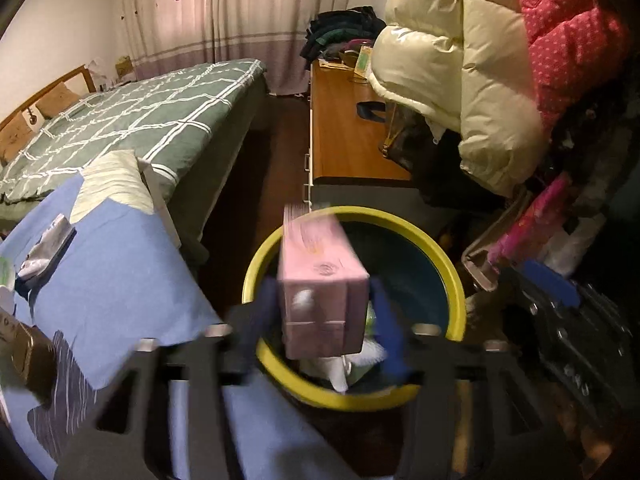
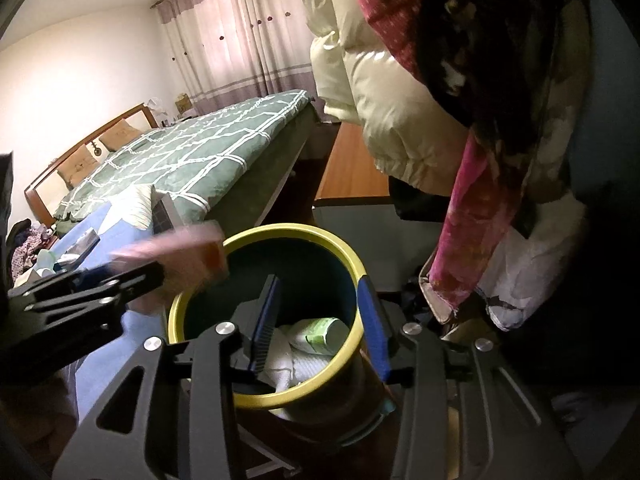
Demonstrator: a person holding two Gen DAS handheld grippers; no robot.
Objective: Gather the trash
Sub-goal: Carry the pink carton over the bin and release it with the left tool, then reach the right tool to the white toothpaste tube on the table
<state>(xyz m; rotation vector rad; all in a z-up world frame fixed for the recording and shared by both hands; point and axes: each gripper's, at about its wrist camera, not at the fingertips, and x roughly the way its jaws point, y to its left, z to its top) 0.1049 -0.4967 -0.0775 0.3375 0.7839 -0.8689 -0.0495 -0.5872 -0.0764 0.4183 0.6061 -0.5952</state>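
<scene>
Two grippers meet over one bin, and motion smears much of it. Nearest, the left gripper (image 1: 324, 320) has its blue pads apart with a pink box (image 1: 320, 280) between them; blur hides whether they touch its sides. Its label is unreadable. That box hangs over the yellow-rimmed bin (image 1: 452, 280), at its near left edge. The right gripper (image 2: 320, 320) is clamped on the bin's right rim, one pad inside, one outside. Inside lie white paper and a green-labelled tube (image 2: 320, 334), partly hidden. Left, a blue cloth (image 1: 120, 280) covers a surface. Farther off stand a green checked bed (image 1: 140, 120), a wooden desk (image 1: 344, 132) and pale curtains (image 1: 208, 12).
</scene>
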